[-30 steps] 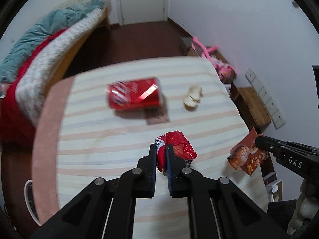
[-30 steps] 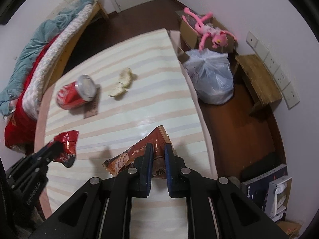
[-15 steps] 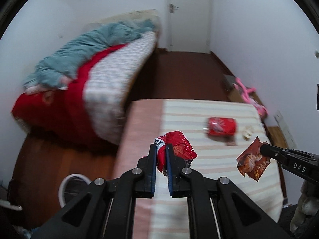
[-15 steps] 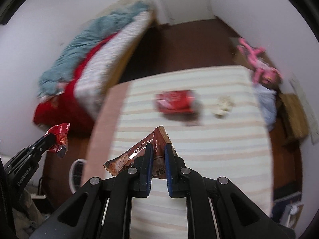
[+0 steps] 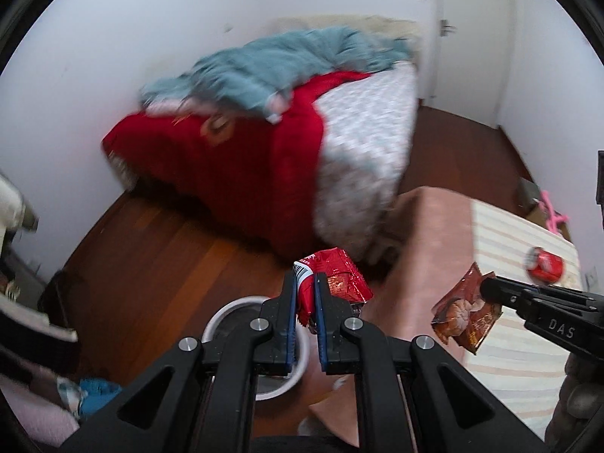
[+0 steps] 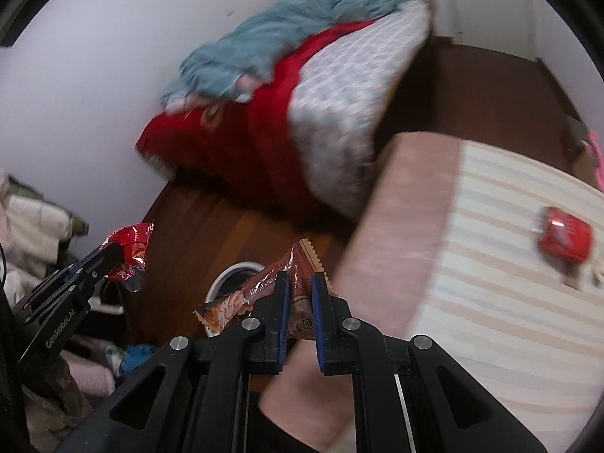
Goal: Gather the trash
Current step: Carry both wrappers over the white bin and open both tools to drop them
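My left gripper (image 5: 305,283) is shut on a crumpled red wrapper (image 5: 338,275) and holds it in the air above a white-rimmed bin (image 5: 222,317) on the floor. My right gripper (image 6: 301,283) is shut on a brown snack wrapper (image 6: 260,290), held above the same bin (image 6: 234,271) beside the table edge. The right gripper with its brown wrapper (image 5: 468,313) shows at the right of the left wrist view. The left gripper with the red wrapper (image 6: 130,253) shows at the left of the right wrist view. A red soda can (image 5: 545,266) lies on the striped table; it also shows in the right wrist view (image 6: 564,239).
The table (image 6: 490,283) has a striped cloth with a pink border. A bed (image 5: 283,143) with red and teal blankets stands across the wooden floor. Clothes and clutter (image 6: 34,226) lie at the left. A door (image 5: 472,37) is at the back.
Both grippers have swung left from over the table to its edge, still holding their wrappers. The bin has come under them, and the can has slid to the far right.
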`<state>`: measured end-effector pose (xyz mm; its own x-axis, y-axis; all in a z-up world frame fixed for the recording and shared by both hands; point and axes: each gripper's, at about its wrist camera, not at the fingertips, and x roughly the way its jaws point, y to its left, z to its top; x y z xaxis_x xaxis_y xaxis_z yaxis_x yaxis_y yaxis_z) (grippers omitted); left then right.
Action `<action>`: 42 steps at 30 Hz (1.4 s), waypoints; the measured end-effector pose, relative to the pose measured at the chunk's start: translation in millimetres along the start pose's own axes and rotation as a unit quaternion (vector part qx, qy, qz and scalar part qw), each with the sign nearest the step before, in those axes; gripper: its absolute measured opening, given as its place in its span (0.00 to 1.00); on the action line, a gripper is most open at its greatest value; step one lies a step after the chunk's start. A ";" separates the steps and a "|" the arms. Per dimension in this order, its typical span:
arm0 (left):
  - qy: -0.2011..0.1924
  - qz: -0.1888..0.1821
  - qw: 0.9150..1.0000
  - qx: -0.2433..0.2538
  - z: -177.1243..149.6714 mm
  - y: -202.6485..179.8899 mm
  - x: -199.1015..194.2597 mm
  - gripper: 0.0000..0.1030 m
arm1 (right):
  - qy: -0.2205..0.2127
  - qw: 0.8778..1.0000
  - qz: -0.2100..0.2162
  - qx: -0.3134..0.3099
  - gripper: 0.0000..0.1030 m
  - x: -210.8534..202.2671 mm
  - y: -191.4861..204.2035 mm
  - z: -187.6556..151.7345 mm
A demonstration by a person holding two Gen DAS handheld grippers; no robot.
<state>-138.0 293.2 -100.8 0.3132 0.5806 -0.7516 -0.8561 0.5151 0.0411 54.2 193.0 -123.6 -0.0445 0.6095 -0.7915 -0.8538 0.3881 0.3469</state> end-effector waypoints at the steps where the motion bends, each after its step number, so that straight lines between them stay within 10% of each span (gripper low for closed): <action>1: 0.007 0.007 1.000 -0.008 -2.7 12.1 9.2 0.06 | 0.009 1.000 0.003 -0.005 0.12 12.9 11.2 1.2; 9: 0.092 0.023 0.992 -0.086 -37.6 92.5 93.1 0.06 | 0.100 0.994 -0.002 -0.051 0.12 148.5 83.1 -0.8; 26: 0.274 -0.048 0.925 -0.260 -111.1 188.9 240.4 0.21 | 0.257 0.964 -0.027 -0.064 0.13 366.9 110.5 -32.1; 30: 0.267 -0.035 0.927 -0.262 -111.0 196.3 232.9 0.76 | 0.273 0.960 -0.007 -0.055 0.50 384.5 107.3 -31.7; 34: 0.262 -0.008 0.930 -0.259 -113.8 206.3 222.3 1.00 | 0.271 0.960 0.000 -0.066 0.78 375.7 106.4 -35.4; 37: 0.257 0.015 0.935 -0.242 -115.1 204.6 212.9 1.00 | 0.275 0.958 -0.001 -0.075 0.99 365.2 104.5 -40.7; 42: 0.252 0.045 0.943 -0.214 -119.1 197.7 196.2 1.00 | 0.282 0.952 -0.024 -0.117 1.00 342.3 110.4 -52.8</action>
<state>-294.8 433.9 -318.5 0.0894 0.1814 -0.9793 -0.9911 0.1137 -0.0694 -82.7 408.1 -382.8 -0.2171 0.1021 -0.9708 -0.9511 0.2019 0.2339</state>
